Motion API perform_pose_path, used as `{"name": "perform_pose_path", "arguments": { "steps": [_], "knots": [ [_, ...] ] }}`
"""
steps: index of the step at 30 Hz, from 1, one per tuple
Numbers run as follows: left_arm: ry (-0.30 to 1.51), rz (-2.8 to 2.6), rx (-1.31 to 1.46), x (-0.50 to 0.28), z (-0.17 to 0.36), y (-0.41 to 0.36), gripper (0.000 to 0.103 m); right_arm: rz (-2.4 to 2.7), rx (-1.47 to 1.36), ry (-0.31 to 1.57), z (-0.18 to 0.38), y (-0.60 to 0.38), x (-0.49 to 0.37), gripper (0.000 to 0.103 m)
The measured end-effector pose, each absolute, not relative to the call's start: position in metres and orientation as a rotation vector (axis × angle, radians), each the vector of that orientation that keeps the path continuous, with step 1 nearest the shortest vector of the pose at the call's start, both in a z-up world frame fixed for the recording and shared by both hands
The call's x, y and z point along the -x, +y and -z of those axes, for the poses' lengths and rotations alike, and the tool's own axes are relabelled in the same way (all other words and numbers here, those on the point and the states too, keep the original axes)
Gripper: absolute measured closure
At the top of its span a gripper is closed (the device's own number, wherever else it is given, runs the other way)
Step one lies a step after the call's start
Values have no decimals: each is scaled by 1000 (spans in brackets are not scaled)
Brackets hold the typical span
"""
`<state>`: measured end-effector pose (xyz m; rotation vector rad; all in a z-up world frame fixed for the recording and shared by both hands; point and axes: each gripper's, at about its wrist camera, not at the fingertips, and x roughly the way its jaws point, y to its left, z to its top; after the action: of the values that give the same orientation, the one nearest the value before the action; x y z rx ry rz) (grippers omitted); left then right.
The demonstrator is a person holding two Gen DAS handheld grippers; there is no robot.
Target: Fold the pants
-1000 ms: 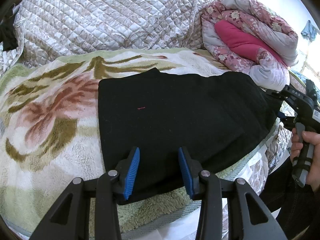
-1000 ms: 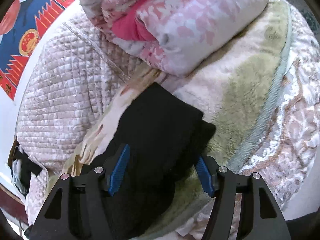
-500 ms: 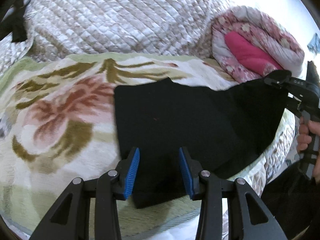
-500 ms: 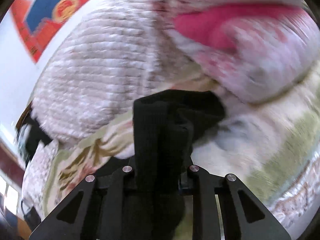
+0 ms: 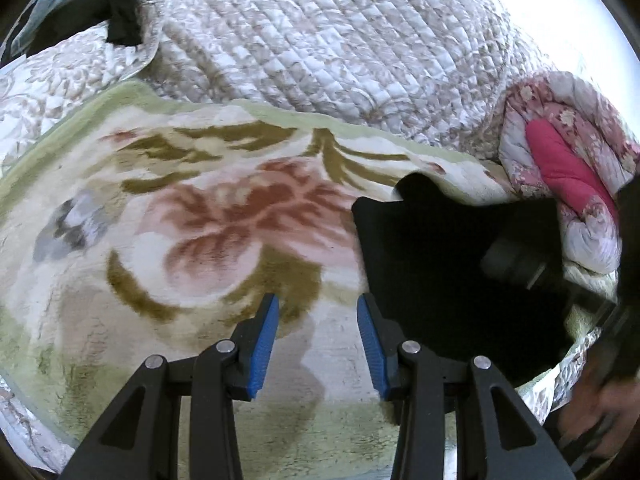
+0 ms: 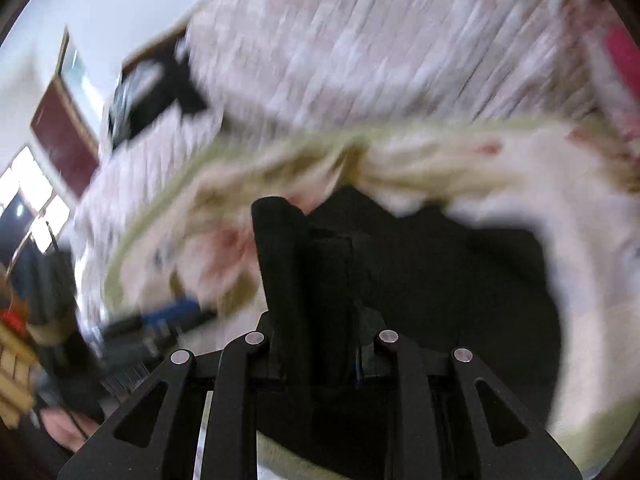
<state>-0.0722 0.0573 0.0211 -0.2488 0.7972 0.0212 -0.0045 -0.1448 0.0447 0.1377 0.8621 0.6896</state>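
One right gripper (image 6: 320, 344) clamps the black pants (image 6: 440, 280); the left gripper (image 5: 316, 344) hangs open, empty

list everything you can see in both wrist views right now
pants: 1, black, on the blanket at right, one end bunched in the right gripper
blanket: 1, cream and green with a pink flower, spread under the pants
quilt: 1, pale beige, heaped behind the blanket
rolled comforter: 1, pink floral with a magenta lining, far right
dark clothing: 1 piece, black, far left corner
left gripper: 1, black with blue pads, jaws apart over bare blanket, empty
right gripper: 1, black, jaws clamped on the pants
hand: 1, blurred, lower right edge
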Motion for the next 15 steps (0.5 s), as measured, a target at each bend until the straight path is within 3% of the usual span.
{"name": "perform_pose_path", "arguments": {
  "steps": [10,13,15],
  "knots": [
    [779,-13,261,75,-27,61,60,-725,52,791,-37,-125,27,81],
    [776,-17,261,76,-27,63,60,-747,73,792,-23,-122,32,69],
    [773,-28,268,77,-28,68,60,-773,54,783,-29,-122,37,53]
  ]
}}
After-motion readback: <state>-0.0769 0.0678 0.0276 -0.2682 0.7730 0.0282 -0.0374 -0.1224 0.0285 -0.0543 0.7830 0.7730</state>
